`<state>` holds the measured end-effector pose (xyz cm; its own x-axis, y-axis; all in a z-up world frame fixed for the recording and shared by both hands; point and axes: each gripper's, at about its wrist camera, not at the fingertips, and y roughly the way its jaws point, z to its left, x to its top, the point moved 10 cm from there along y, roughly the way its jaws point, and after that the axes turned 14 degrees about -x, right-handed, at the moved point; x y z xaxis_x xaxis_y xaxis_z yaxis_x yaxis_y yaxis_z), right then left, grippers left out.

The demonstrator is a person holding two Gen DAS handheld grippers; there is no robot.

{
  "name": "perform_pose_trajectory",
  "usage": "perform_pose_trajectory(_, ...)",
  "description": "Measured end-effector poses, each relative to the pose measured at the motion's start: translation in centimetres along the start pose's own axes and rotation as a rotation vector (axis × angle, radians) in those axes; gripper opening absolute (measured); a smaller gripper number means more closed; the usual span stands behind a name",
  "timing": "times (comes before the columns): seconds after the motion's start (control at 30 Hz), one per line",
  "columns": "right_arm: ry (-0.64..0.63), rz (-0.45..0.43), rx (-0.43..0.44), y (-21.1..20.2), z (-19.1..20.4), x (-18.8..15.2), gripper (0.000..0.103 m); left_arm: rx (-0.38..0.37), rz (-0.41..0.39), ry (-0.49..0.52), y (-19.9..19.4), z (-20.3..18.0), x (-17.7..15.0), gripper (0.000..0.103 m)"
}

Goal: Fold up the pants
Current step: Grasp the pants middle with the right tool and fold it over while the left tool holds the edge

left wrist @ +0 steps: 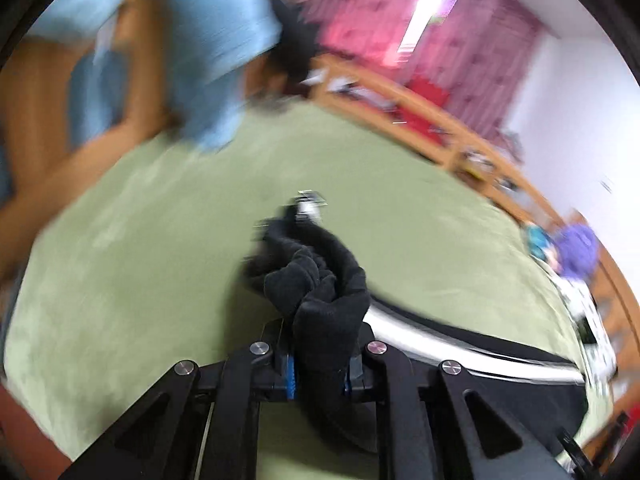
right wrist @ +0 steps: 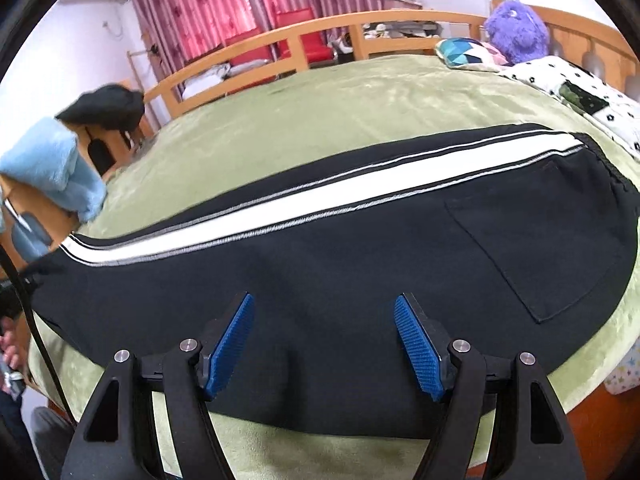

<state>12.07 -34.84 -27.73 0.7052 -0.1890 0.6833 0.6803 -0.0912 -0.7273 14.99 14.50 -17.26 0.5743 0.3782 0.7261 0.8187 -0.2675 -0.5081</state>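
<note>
Green bedding [right wrist: 320, 92] covers a big bed with a wooden rail [right wrist: 256, 46] behind it, and pink curtains [right wrist: 188, 4] hang at the top of the right wrist view.

Black pants [right wrist: 360, 240] lie flat on the green cover and fill the middle of that view. A white stripe [right wrist: 280, 208] runs along them from the left side up to the right. A square pocket [right wrist: 532, 248] shows on the right part.

The right gripper [right wrist: 324, 344] is at the bottom middle, over the near edge of the pants. Its blue pads [right wrist: 230, 344] are spread wide apart and hold nothing.

The left wrist view is blurry. It shows something the other view does not: the left gripper [left wrist: 320, 372], at the bottom middle, pinches a bunched-up end of the pants [left wrist: 316, 280]. That black cloth sticks up between its fingers. The rest of the pants trails off to the lower right, with the white stripe [left wrist: 440, 340] showing.

A blue towel [right wrist: 52, 164] hangs at the left edge of the right wrist view. A purple fuzzy toy [right wrist: 516, 30] and a colorful pillow [right wrist: 464, 52] sit at the upper right. A white blanket with dark dots [right wrist: 580, 96] lies just below them.
</note>
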Motion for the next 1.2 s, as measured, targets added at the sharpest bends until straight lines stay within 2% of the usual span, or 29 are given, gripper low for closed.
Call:
perform_pose_trajectory(0.07, 0.016, -0.018, -0.002, -0.6, -0.5, 0.0, 0.072, -0.044, -0.006, 0.082, 0.0, -5.6, 0.9, 0.015)
perform_pose_trajectory(0.1, 0.025, -0.03, -0.009, -1.0, -1.0, 0.2, 0.072, -0.096, 0.0, 0.12, 0.3, -9.6, 0.9, 0.015)
perform_pose_trajectory(0.13, 0.038, -0.05, -0.027, -1.4, -1.8, 0.3, 0.072, -0.123, 0.008, 0.139, 0.6, -11.8, 0.9, 0.014)
perform_pose_trajectory(0.17, 0.049, -0.071, -0.047, -1.9, -2.6, 0.5, 0.072, -0.173, 0.023, 0.173, 1.2, -15.8, 0.2, 0.014)
perform_pose_trajectory(0.2, 0.064, -0.097, -0.06, -2.6, -3.3, 0.6, 0.072, -0.201, 0.031, 0.193, 1.6, -18.2, -0.3, 0.014)
perform_pose_trajectory(0.3, 0.127, -0.135, -0.048, -4.2, -5.8, 0.7, 0.073, -0.287, 0.093, 0.248, 4.1, -26.5, -4.2, 0.014)
perform_pose_trajectory(0.4, 0.197, -0.13, -0.049, -4.6, -8.6, 0.4, 0.073, -0.359, 0.187, 0.26, 6.9, -32.3, -8.7, 0.014)
perform_pose_trajectory(0.43, 0.224, -0.118, -0.034, -4.5, -9.4, 0.3, 0.073, -0.381, 0.221, 0.263, 7.8, -33.5, -10.1, 0.015)
perform_pose_trajectory(0.47, 0.244, -0.107, -0.022, -4.4, -10.0, 0.2, 0.073, -0.417, 0.299, 0.264, 9.2, -35.0, -12.5, 0.02)
perform_pose_trajectory(0.57, 0.295, -0.086, -0.022, -4.1, -12.1, -0.2, 0.073, -0.455, 0.441, 0.179, 10.9, -34.6, -16.7, 0.032)
perform_pose_trajectory(0.6, 0.302, -0.092, -0.025, -4.1, -12.5, -0.4, 0.073, -0.454, 0.457, 0.155, 10.8, -34.0, -17.5, 0.034)
perform_pose_trajectory(0.67, 0.293, -0.098, -0.024, -4.1, -12.8, -0.6, 0.073, -0.455, 0.457, 0.115, 10.4, -31.8, -18.4, 0.045)
perform_pose_trajectory(0.73, 0.264, -0.09, -0.022, -3.6, -12.4, -0.8, 0.073, -0.416, 0.434, 0.11, 9.7, -29.5, -18.2, 0.051)
perform_pose_trajectory(0.83, 0.21, -0.06, -0.015, -2.6, -11.1, -1.7, 0.073, -0.395, 0.405, 0.095, 8.1, -26.1, -17.4, 0.062)
perform_pose_trajectory(0.9, 0.164, -0.031, 0.016, -1.8, -9.6, -2.1, 0.073, -0.341, 0.377, 0.083, 7.3, -23.6, -16.9, 0.063)
perform_pose_trajectory(1.0, 0.082, 0.006, 0.072, -1.0, -6.3, -2.1, 0.073, -0.212, 0.351, 0.139, 7.0, -20.4, -16.8, 0.063)
perform_pose_trajectory(1.1, 0.029, 0.028, 0.147, -0.7, -2.7, -1.2, 0.073, -0.13, 0.34, 0.16, 7.1, -17.8, -16.8, 0.064)
perform_pose_trajectory(1.2, 0.024, 0.043, 0.152, 0.7, -0.6, -0.2, 0.073, -0.093, 0.347, 0.157, 6.9, -15.2, -16.7, 0.064)
